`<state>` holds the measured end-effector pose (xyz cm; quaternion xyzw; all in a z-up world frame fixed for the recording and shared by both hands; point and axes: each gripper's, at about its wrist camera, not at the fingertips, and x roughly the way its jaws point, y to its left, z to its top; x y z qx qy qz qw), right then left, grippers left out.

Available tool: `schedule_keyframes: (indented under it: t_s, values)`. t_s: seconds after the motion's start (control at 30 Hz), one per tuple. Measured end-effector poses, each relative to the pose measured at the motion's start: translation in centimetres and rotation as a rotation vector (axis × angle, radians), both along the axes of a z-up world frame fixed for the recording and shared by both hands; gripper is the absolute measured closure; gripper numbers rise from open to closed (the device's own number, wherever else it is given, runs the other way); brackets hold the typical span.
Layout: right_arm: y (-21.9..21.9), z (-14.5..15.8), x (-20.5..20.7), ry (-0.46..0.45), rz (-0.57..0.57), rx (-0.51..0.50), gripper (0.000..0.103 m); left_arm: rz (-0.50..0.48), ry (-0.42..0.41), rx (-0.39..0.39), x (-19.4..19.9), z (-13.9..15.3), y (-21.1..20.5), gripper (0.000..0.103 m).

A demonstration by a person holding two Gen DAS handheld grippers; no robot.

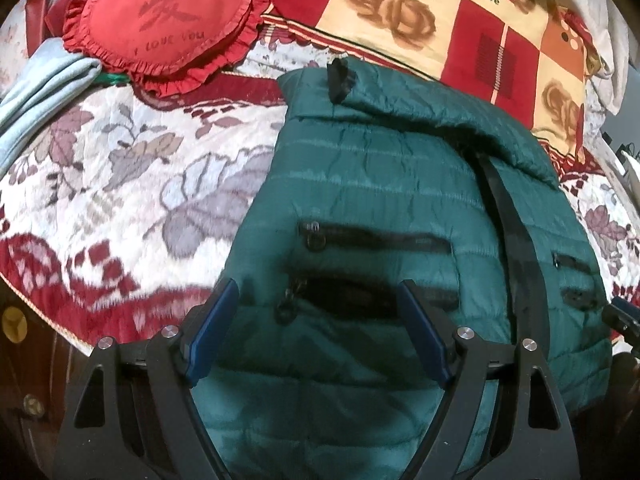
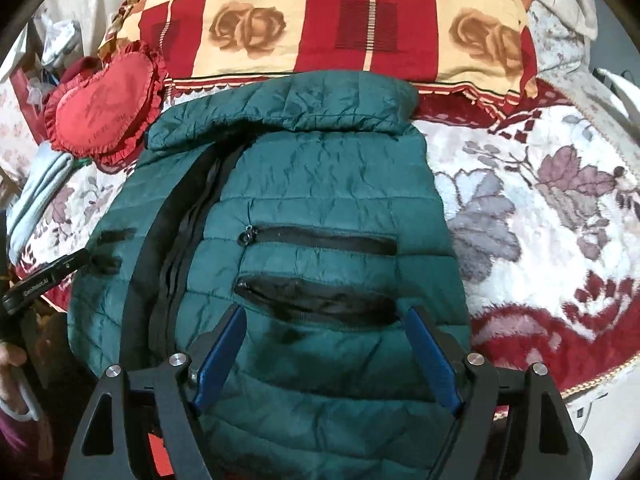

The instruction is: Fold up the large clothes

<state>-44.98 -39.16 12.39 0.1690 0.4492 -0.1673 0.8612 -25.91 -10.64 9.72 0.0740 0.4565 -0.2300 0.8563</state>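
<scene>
Jacket [image 1: 380, 184], a dark green quilted puffer, lay front-up on the floral bedspread [image 1: 132, 184], its hood [image 2: 280, 108] toward the headboard end and its hem toward you, hanging at the near edge of the bed. Its sides appeared already turned in, since no sleeve showed on either flank and the body formed a narrow, straight-sided panel; that reading is a judgement, because the underside was hidden. The black front zipper [image 2: 192, 208] ran down the middle, and two zipped pockets [image 2: 320, 240] sat on each half. What seemed left was the lengthwise fold, hem brought up toward the hood, and perhaps tucking the hood down.

Your left gripper [image 1: 316, 296] hovered over one half of the jacket, jaws spread, nothing between the blue pads [image 1: 214, 328]. Your right gripper [image 2: 326, 320] hovered over the other half, likewise spread and empty. The left tool's black body [image 2: 44, 280] showed at the edge of the right wrist view, so the two stood side by side.

Beyond the hood lay a checked rose-print pillow [image 2: 328, 20], just touching or nearly touching it. A red heart cushion [image 1: 168, 24] and folded pale-blue cloth [image 1: 44, 92] occupied the left side, near the hood. The bedspread to the right [image 2: 540, 208] lay open, which gave you the freer room there.
</scene>
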Motion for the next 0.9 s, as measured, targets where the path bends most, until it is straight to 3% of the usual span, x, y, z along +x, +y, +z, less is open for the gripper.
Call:
schedule_keyframes:
  t_s: [0.4,0.67,0.9]
  values:
    - [1.8,-0.2,-1.7,-0.001,-0.022,0.024,0.024,-0.002,0.016,-0.015,-2.0,-0.3,1.2,0.021]
    - [0.5,-0.6,-4.0,-0.042,-0.075,0.134,0.024,0.044,0.078,-0.072,-2.1,-0.7,4.2,0.021]
    - [1.2,-1.3,-4.7,0.022,-0.057,0.055,0.024,0.078,0.108,-0.065,-2.1,-1.5,5.7,0.021]
